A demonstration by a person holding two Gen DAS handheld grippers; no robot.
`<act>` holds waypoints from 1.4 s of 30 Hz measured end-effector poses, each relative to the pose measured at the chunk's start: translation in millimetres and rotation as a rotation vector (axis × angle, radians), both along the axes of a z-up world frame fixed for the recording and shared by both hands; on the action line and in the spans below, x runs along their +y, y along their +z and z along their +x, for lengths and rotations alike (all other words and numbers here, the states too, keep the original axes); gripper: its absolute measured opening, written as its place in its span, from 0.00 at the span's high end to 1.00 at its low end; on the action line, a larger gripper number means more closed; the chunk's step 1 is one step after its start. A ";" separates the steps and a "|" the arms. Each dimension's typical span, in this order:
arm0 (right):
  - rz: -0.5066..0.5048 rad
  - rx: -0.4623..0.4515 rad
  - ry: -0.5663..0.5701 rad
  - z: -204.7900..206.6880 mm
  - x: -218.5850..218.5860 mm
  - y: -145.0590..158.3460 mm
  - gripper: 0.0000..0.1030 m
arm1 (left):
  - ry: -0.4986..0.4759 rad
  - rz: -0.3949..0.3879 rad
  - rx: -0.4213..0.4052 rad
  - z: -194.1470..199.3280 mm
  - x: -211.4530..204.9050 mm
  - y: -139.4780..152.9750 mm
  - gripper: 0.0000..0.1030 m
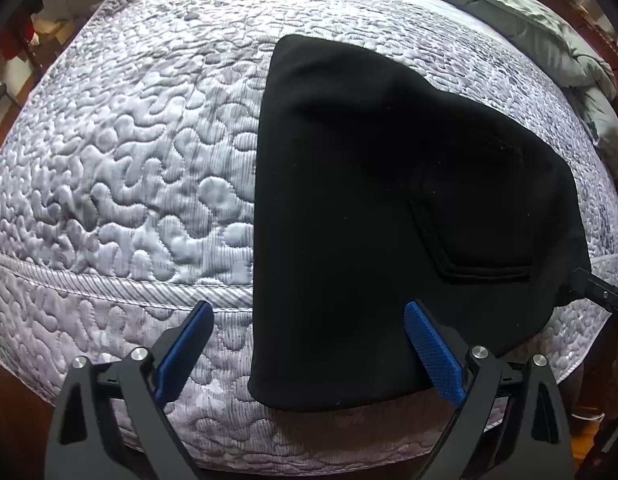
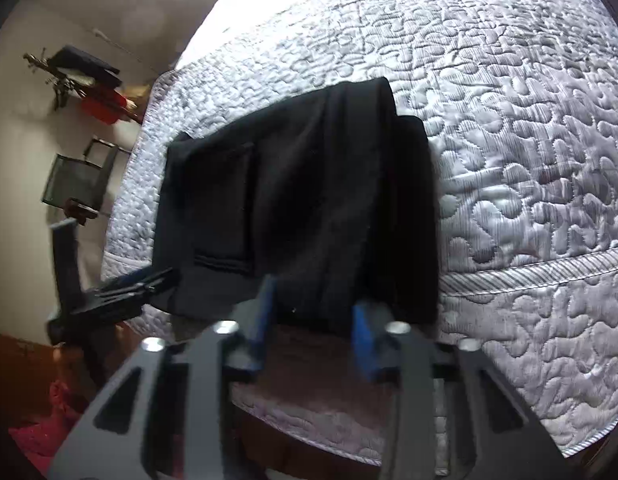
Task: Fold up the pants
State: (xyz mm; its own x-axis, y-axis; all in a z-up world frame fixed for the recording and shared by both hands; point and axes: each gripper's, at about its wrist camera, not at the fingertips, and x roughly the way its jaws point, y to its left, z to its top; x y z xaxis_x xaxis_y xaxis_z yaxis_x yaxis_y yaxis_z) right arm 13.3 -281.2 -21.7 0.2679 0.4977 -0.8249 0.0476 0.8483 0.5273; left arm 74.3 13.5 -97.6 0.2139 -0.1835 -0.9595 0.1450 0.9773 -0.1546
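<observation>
Black pants (image 1: pixel 369 200) lie folded on a quilted grey mattress (image 1: pixel 129 152), with a back pocket facing up and the near end hanging over the mattress edge. My left gripper (image 1: pixel 309 316) is open, its blue pads wide apart, just in front of that hanging end. In the right wrist view the pants (image 2: pixel 301 200) show as a folded stack at the mattress (image 2: pixel 529 160) edge. My right gripper (image 2: pixel 313 300) is open, its blue pads on either side of the hanging fabric without clamping it. The other gripper (image 2: pixel 129 284) shows at the pants' left corner.
A grey-green duvet (image 1: pixel 529 12) is bunched at the far right of the mattress. A dark chair (image 2: pixel 77 176) and a wall shelf with red and black items (image 2: pixel 89 80) stand to the left of the bed. The floor lies below the mattress edge.
</observation>
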 end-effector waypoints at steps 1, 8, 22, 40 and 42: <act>0.022 -0.010 0.005 -0.5 -1.0 2.2 0.85 | 0.006 -0.007 0.006 0.6 0.8 -1.3 0.06; 0.064 -0.032 0.042 2.9 4.2 5.4 0.64 | 0.002 -0.003 0.007 3.3 -4.3 -2.7 0.06; 0.083 0.015 0.055 1.5 1.6 -15.5 0.76 | 0.011 -0.008 0.021 6.3 -6.6 -11.4 0.03; 0.092 -0.120 0.035 -2.3 -17.8 47.2 0.95 | -0.045 0.015 -0.042 3.0 -27.2 21.3 0.04; 0.062 -0.115 0.036 -1.2 -17.6 45.7 0.95 | -0.052 0.025 -0.041 4.2 -28.8 19.1 0.04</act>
